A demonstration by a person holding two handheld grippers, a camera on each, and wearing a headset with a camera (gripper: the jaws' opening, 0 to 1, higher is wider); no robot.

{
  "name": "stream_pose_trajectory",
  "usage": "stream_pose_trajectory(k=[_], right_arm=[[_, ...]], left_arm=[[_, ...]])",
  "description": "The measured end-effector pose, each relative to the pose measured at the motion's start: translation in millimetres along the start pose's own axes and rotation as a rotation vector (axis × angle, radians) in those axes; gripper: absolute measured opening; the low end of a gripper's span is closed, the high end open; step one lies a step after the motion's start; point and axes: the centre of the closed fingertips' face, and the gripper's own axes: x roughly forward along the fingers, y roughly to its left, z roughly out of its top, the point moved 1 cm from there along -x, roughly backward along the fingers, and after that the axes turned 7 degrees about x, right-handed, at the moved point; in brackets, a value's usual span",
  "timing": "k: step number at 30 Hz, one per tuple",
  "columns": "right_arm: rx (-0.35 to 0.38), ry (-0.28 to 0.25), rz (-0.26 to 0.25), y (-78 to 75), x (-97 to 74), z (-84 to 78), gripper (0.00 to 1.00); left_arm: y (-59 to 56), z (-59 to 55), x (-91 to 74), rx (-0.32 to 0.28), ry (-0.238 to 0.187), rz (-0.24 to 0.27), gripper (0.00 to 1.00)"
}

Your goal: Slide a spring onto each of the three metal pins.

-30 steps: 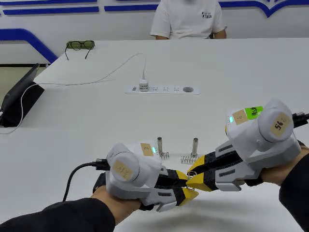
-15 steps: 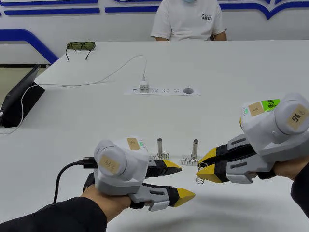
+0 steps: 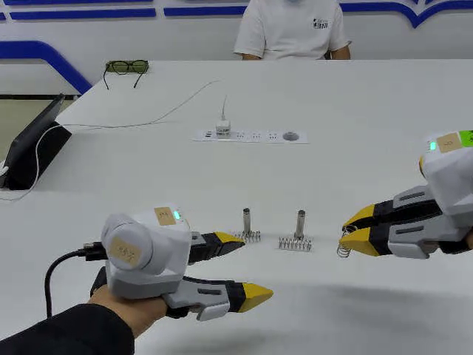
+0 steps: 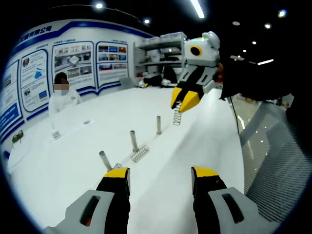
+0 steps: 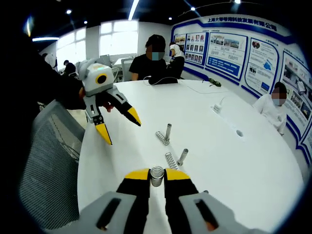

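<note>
**Prob. nothing threaded yet – one pick in hand**

Nearest: left gripper (image 3: 257, 267) sits low over the worktop (image 3: 148, 185), jaws spread wide w/ nothing between them. It points toward the pins but stands short of them. It is prob. parked clear so the other hand has room, and is ready to steady a pin or take the next spring.

Right gripper (image 3: 344, 231) sits on the opp. side, jaws closed on the top coil of the held spring (image 3: 344, 250). The spring hangs free below the tips, axis approx. upright, bottom end off the worktop. Pinching only the top end makes sense: the bore is left open underneath, so it can drop over a pin top.

Beyond: first pin (image 3: 247, 220) and second pin (image 3: 300, 222) stand upright and apart, each w/ a spring lying on its side at the foot. These are the first loose spring (image 3: 252, 237) and second loose spring (image 3: 295, 243), each just beside its pin. Neither looks threaded on, though they are small in the head view, so can't be sure. Likely staged there, one per pin.

Third pin (image 4: 158, 124), seen in the left gripper view, stands bare at the end of the row, near the hanging spring, so it is prob. the target. The next move needs the bore lined up over the pin top before lowering; a tilt would snag the coils.

Far: power strip (image 3: 251, 136) w/ cable (image 3: 185, 107), glasses (image 3: 126, 67), and a person (image 3: 292, 29) seated at the far edge. None are in the way.
</note>
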Motion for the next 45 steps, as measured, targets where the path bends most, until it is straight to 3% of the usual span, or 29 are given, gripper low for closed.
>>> stream_pose_trajectory(k=[8,14,21,25,29,45], right_arm=[[0.015,-0.005,-0.064,-23.9,-16.6,-1.6,0.12],[0.050,-0.030,-0.161,-53.3,-30.7,2.4,0.12],[0.092,-0.045,-0.220,-71.6,-23.9,-0.7,0.12],[0.124,-0.052,-0.227,-77.0,-15.0,-4.5,0.12],[0.139,-0.028,-0.234,-81.5,-6.0,-13.4,0.12],[0.203,-0.008,-0.234,-90.4,8.0,-34.1,0.12]], left_arm=[[2.0,-3.8,-7.5,-0.021,-0.007,0.032,0.54],[1.0,-5.9,-11.6,-0.032,-0.007,0.044,0.55],[-0.7,-8.0,-11.3,-0.045,-0.009,0.045,0.55],[-3.3,-8.9,-9.9,-0.043,-0.005,0.038,0.55],[-3.6,-9.4,-9.9,-0.044,-0.003,0.037,0.54],[-2.9,-10.7,-9.3,-0.052,-0.004,0.038,0.53]])
